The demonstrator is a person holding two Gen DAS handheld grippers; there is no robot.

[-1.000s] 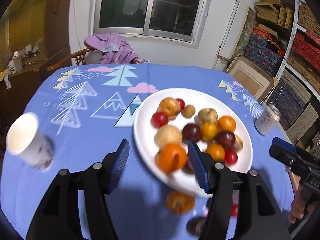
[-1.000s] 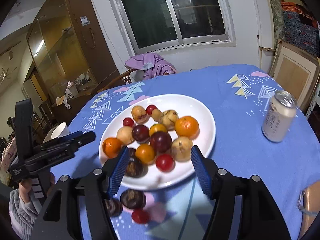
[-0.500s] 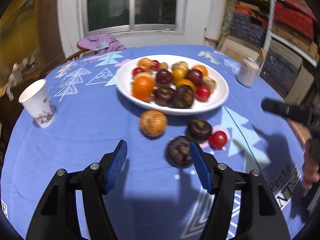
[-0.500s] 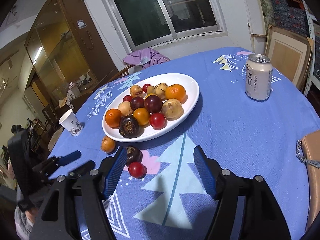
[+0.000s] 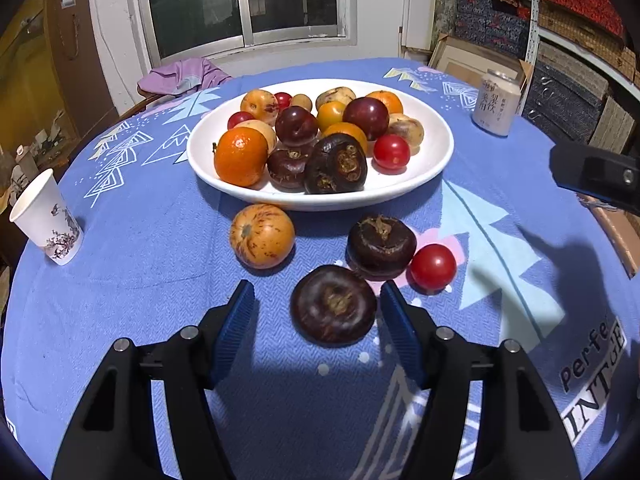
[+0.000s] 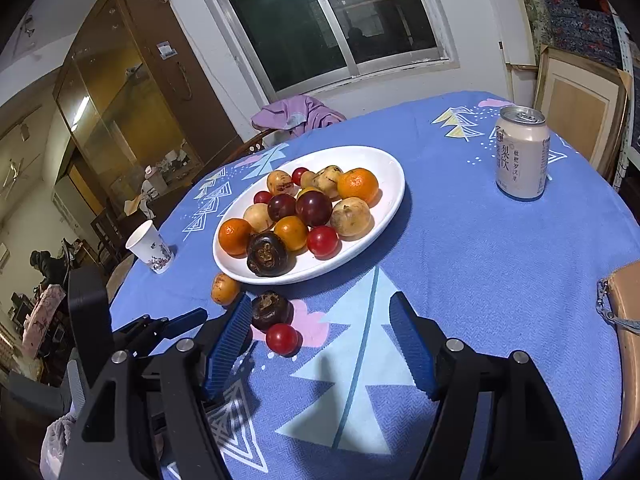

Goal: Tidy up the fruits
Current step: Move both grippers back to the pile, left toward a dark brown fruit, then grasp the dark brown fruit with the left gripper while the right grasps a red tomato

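left wrist: left gripper (image 5: pixel 318 312) jaws just widened, dark fruit (image 5: pixel 333 305) between pads, untouched, just below plate (image 5: pixel 436 156). right gripper (image 6: pixel 320 334) open, empty.

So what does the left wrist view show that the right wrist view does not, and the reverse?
Only the left wrist view: the nearest dark fruit on the cloth, lying between the open left hand-held gripper pads, untouched. Only the right wrist view: the wooden cabinet and a tan bag at the table edge. Both: the plate of fruit, the can, the paper cup, and the loose red tomato.
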